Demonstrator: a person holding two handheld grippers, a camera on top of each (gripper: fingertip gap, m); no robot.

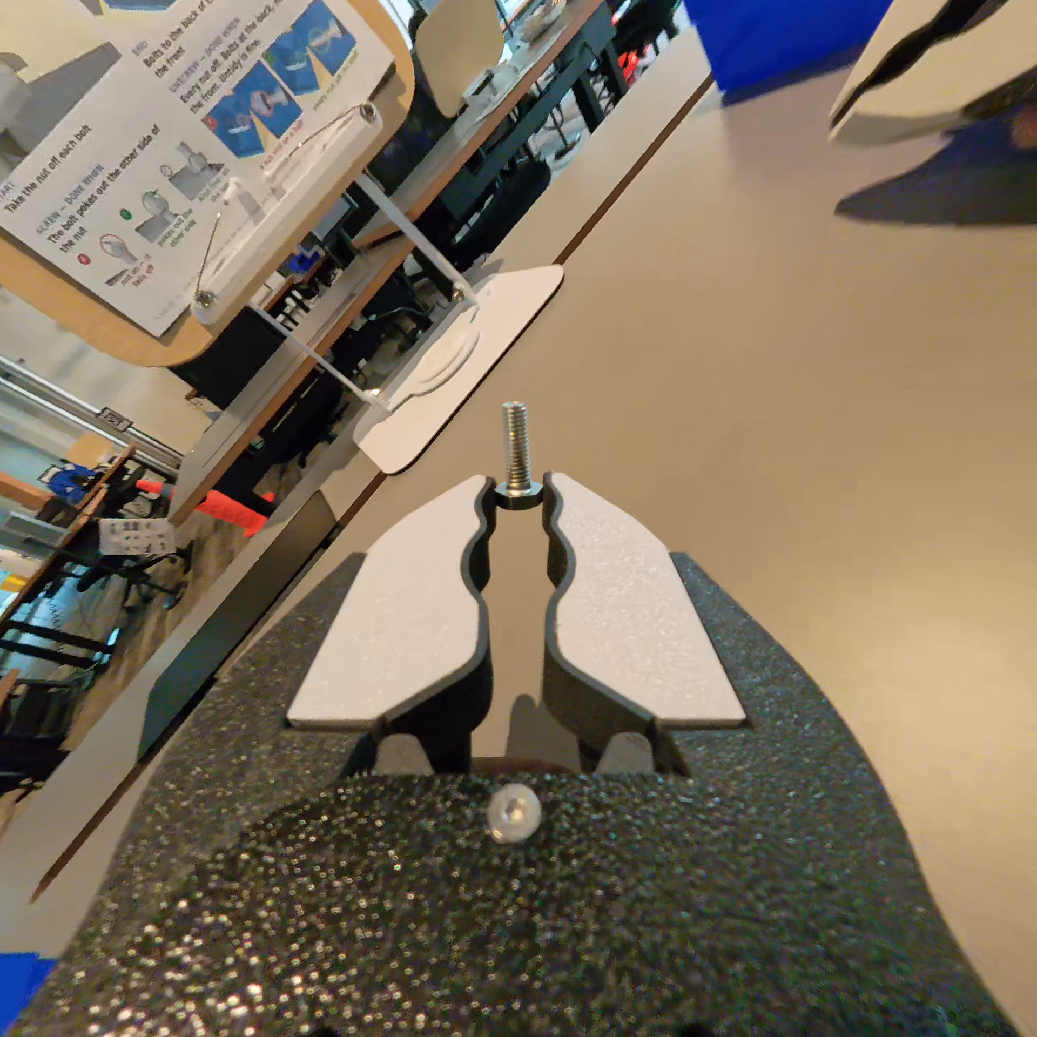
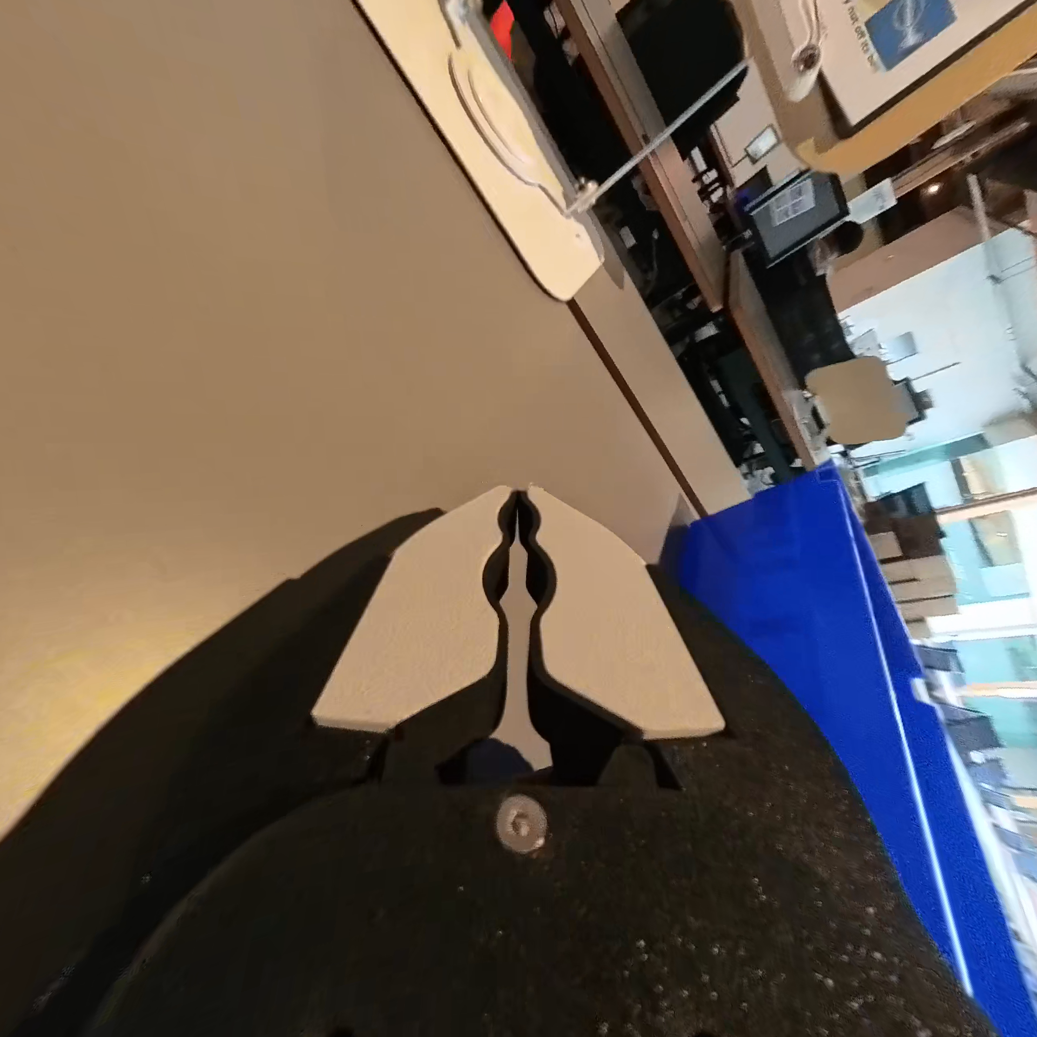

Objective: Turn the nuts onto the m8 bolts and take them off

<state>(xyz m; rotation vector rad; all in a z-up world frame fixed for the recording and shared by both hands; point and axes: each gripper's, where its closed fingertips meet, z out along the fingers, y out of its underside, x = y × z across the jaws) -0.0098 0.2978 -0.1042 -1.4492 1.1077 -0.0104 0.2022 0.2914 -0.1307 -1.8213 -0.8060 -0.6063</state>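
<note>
Bolt: a bright threaded bolt (image 1: 515, 449) stands out forward from the left gripper (image 1: 517, 496), pinched at its hex head, shank bare; no nut is seen on it.
Bolt position: held above the tan table (image 1: 729, 449), clear of the surface as far as can be judged.
Handling, judged: small, rigid metal, light for its size; smooth flats likely slippery, threads offer bite. Best hold is across opposite flats of the head, leaving the thread free for a nut.
Left gripper fingers: fingers (image 1: 606, 606) narrowed onto the bolt head, gap open behind it.
Right gripper: right gripper (image 2: 519, 496) has its fingertips pressed together; whether a nut lies between them cannot be told. It also shows blurred at the upper right of the left wrist view.
Nut: none visible in either view.
Blue bin: blue bin (image 2: 785, 589) stands near the table edge, just beside the right gripper.
White stand: white stand base (image 1: 449, 381) rests on the table beyond the bolt, carrying an instruction sheet (image 1: 168, 140) on a board.
Risk, judged: head may twist in the pinch under turning load.
</note>
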